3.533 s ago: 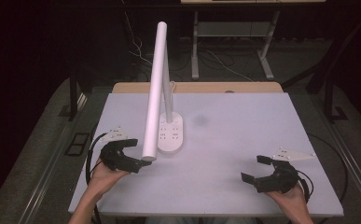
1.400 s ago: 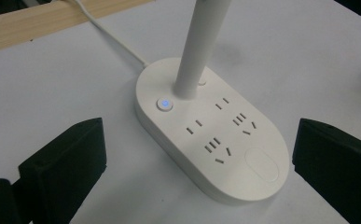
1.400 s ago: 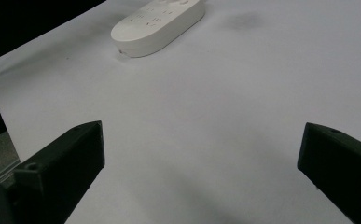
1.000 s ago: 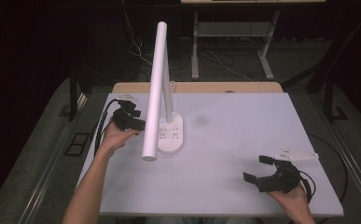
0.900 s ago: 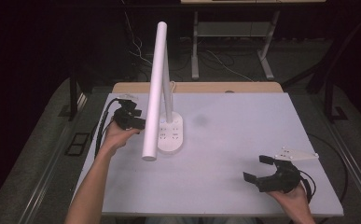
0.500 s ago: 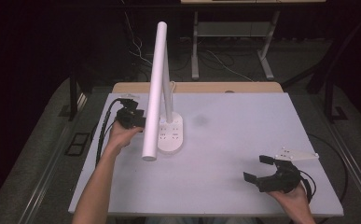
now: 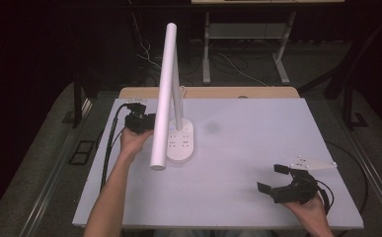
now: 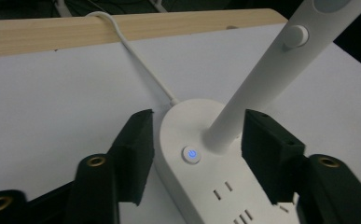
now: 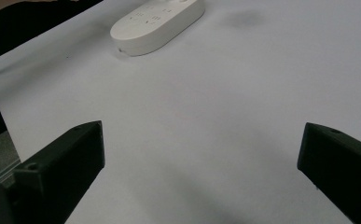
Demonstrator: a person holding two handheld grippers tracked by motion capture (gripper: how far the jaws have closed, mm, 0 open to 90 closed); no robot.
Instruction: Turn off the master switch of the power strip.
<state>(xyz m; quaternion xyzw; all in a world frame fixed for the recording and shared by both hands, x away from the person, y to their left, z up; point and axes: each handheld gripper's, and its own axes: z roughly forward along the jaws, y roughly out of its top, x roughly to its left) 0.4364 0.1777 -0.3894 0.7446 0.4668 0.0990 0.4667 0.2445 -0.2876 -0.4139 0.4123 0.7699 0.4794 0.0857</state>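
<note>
a person's left hand-held gripper [image 7: 146, 121] sits at the far left part of a pale surface [image 7: 257, 148], with its black cable [image 7: 108, 148] trailing back along the forearm toward the near edge. it points at the back end of a white desk lamp base [image 7: 181, 143], an oval block with socket slots on its top. in the left gripper view the two black jaws have just been closing and now stand on either side of the rounded end of the base; the left jaw looks to be against the base's side, but whether the right jaw touches the base or the stem cannot be told. between them a small round power button [image 8: 191, 155] glows blue, just in front of the lamp's white stem [image 8: 257, 88], which rises tilted from the base. a white cord [image 8: 136, 60] leaves the back of the base and runs over the surface's wooden far edge [image 8: 122, 28]. in the high view the lamp's long white tube head [image 7: 163, 94] slants down over the base toward the near side. well apart, at the near right corner of the surface, the right hand-held gripper [image 7: 272, 180] is held low with its jaws spread wide and nothing between them; its own view looks across bare surface toward the lamp base in the distance.
</note>
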